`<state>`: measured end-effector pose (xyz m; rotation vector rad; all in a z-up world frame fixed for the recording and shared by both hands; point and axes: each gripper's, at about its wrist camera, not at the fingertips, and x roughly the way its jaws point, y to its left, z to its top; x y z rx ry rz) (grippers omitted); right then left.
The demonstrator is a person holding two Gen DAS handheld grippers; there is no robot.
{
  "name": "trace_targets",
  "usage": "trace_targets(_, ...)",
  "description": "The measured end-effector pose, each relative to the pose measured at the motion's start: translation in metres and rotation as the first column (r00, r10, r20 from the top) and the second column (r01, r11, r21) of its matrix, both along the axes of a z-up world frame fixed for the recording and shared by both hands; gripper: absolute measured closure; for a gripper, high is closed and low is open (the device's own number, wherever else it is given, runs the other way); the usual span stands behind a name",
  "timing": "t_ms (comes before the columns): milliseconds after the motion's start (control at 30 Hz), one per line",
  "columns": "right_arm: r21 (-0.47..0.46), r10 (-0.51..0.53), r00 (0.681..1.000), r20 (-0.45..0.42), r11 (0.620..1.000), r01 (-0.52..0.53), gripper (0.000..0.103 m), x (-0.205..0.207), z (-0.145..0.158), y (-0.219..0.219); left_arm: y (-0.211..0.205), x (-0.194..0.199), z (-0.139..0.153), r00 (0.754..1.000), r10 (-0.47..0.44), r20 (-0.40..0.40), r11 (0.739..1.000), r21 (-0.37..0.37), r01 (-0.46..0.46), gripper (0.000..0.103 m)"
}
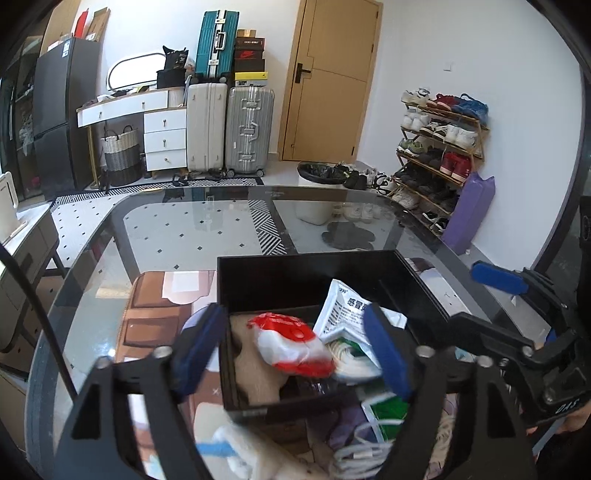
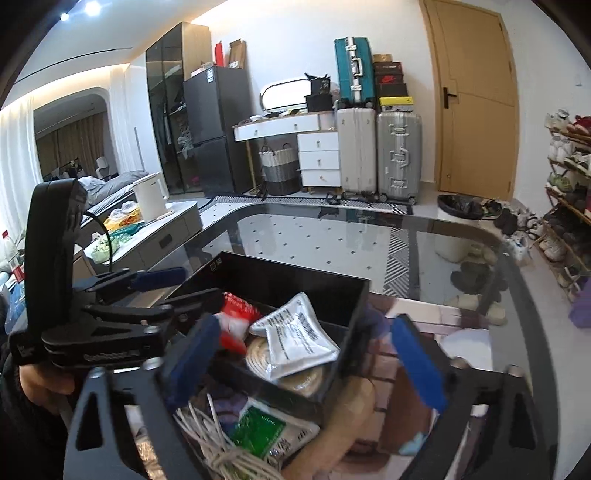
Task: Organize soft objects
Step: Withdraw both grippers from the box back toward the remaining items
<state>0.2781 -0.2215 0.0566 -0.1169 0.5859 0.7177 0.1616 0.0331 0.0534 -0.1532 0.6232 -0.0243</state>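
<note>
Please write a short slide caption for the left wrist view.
Open left gripper above a black box holding a red-and-white packet and a white sachet.

Both fisheye views are bright and evenly lit, cool in tone. In the right wrist view, ceiling spots (image 2: 79,10) and a cove strip glow at upper left. The glass counter (image 1: 207,229) mirrors the room with mild glare. Straight lines bow toward dark, vignetted corners — the nearest items at the bottom are smeared and out of focus.

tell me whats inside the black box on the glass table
Inside the black box: a red and white packet, a white sachet, a coil of pale cord. Anything beneath them is hidden.
</note>
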Motion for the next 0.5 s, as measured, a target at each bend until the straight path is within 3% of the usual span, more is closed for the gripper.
trace_targets(200, 0.023, -0.017, 0.999, -0.039, 1.0, 0.017, 0.001, -0.017, -0.006, -0.023, 0.004, -0.031, 0.009, 0.998, -0.011, 0.057, 1.0, -0.004, 0.012, 0.0)
trace_targets(333, 0.02, -0.005, 0.998, -0.06, 1.0, 0.006, 0.001, -0.035, -0.014, -0.031, 0.002, -0.052, 0.011, 0.997, -0.003, 0.078, 0.999, 0.051, -0.001, 0.0)
trace_targets(500, -0.013, 0.008, 0.998, -0.067, 1.0, -0.009, 0.001, -0.055, -0.021, -0.035, 0.001, -0.071, 0.011, 0.998, -0.002, 0.07, 0.998, 0.064, -0.002, 0.0)
